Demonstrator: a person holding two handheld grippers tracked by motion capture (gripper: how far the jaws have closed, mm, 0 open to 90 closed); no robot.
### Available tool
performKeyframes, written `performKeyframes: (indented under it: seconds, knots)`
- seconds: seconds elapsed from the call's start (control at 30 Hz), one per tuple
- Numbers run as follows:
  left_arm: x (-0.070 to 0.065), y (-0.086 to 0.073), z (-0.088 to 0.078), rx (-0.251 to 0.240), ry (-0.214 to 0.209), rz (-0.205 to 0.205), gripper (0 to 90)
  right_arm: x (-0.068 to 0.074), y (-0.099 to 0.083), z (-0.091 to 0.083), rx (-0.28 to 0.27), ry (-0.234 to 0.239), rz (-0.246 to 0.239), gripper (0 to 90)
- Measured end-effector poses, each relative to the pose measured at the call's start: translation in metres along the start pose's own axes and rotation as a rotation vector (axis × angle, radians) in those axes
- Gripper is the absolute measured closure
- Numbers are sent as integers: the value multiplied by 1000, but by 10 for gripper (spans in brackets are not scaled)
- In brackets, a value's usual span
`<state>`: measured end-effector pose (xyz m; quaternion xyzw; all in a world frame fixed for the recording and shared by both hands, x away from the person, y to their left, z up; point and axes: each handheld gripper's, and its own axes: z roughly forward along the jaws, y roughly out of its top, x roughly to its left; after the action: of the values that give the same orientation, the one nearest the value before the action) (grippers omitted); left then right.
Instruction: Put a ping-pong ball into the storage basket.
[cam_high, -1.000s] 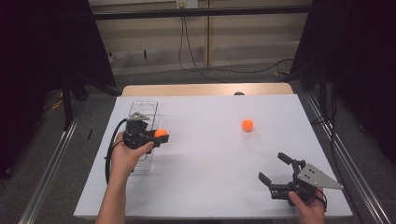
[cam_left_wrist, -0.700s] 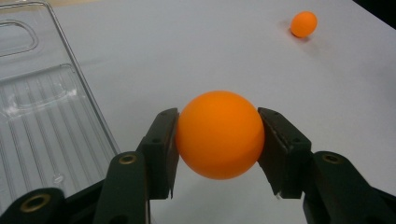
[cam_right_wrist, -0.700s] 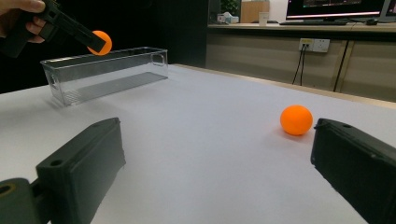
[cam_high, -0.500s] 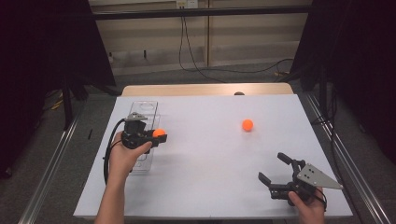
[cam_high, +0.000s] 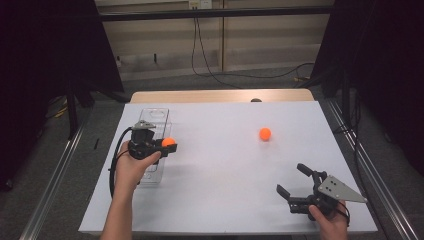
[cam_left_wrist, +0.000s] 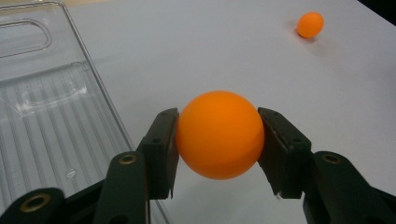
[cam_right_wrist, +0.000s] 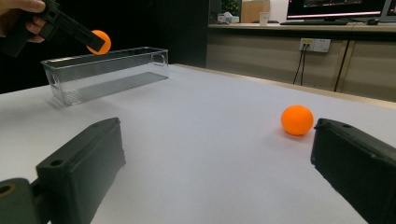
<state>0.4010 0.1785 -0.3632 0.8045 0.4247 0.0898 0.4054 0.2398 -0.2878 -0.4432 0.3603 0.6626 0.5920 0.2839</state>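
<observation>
My left gripper (cam_high: 168, 144) is shut on an orange ball (cam_left_wrist: 219, 134), both pads pressed against its sides, held in the air just beside the right wall of a clear plastic bin (cam_high: 159, 114). In the right gripper view that same ball (cam_right_wrist: 101, 41) hangs above the bin (cam_right_wrist: 79, 77). A second orange ball (cam_high: 265, 133) lies loose on the white table (cam_high: 220, 165), right of centre; it sits far off in the left gripper view (cam_left_wrist: 310, 24). My right gripper (cam_high: 294, 180) rests near the front right corner, open, nothing between its jaws, facing the loose ball (cam_right_wrist: 297, 120).
The clear bin (cam_left_wrist: 42, 121) is long and narrow and lies along the table's left side, with nothing inside it. Metal rails run along both sides of the table. A wooden strip (cam_high: 220, 96) borders the far edge.
</observation>
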Motion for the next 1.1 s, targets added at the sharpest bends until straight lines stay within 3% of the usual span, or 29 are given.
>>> performKeyframes:
  seconds: [1.1]
  knots:
    - [10, -2, -9, -17, 37, -14, 510, 0, 0, 0, -2, 1, 2, 21]
